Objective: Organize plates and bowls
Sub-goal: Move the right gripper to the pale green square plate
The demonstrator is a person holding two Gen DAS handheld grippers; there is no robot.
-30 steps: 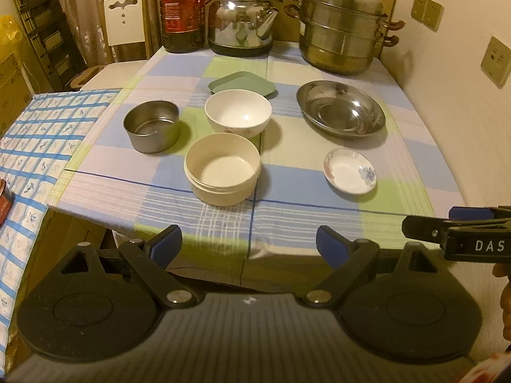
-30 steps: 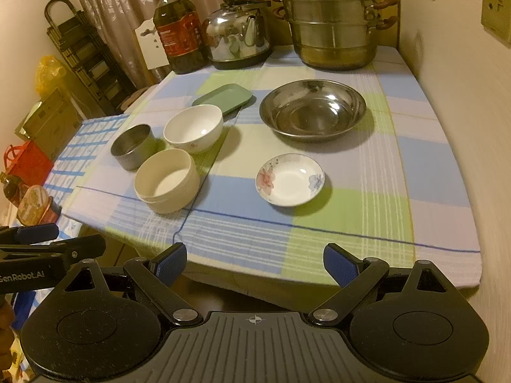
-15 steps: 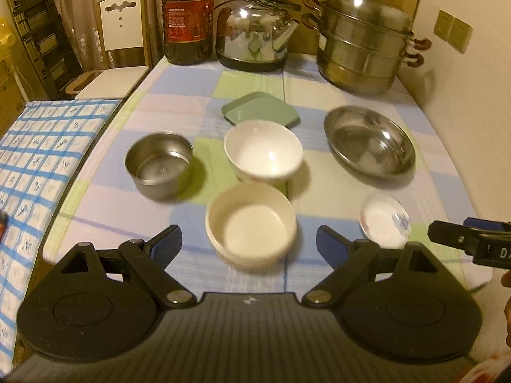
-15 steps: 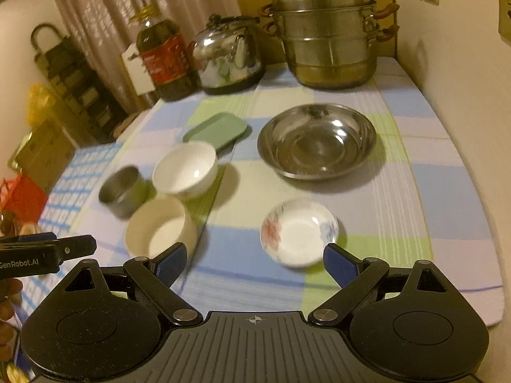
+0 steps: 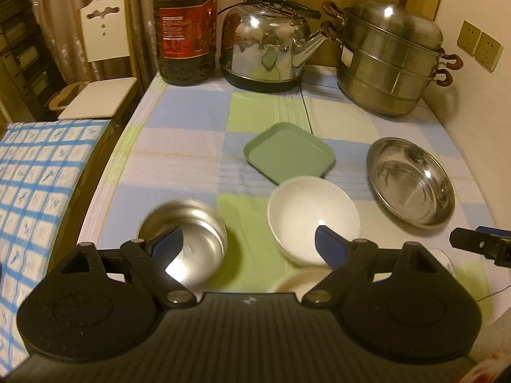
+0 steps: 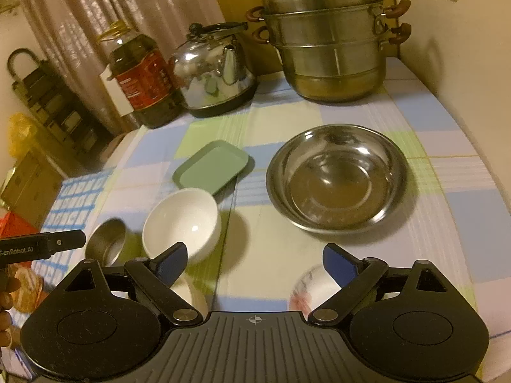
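Observation:
On the checked tablecloth lie a green square plate, a white bowl, a small steel bowl, a wide steel dish and a cream bowl, mostly hidden under my left gripper. That gripper is open and empty, above the steel and white bowls. My right gripper is open and empty; the small flowered dish sits partly under its right finger. The white bowl, green plate and steel dish lie ahead of it.
At the back stand an oil bottle, a steel kettle and a stacked steamer pot. A wall runs along the right. A white chair and a blue-checked surface are at the left.
Both grippers have moved forward over the table. The cream bowl and the flowered dish have slid under them at the bottom of the views. Both stay open.

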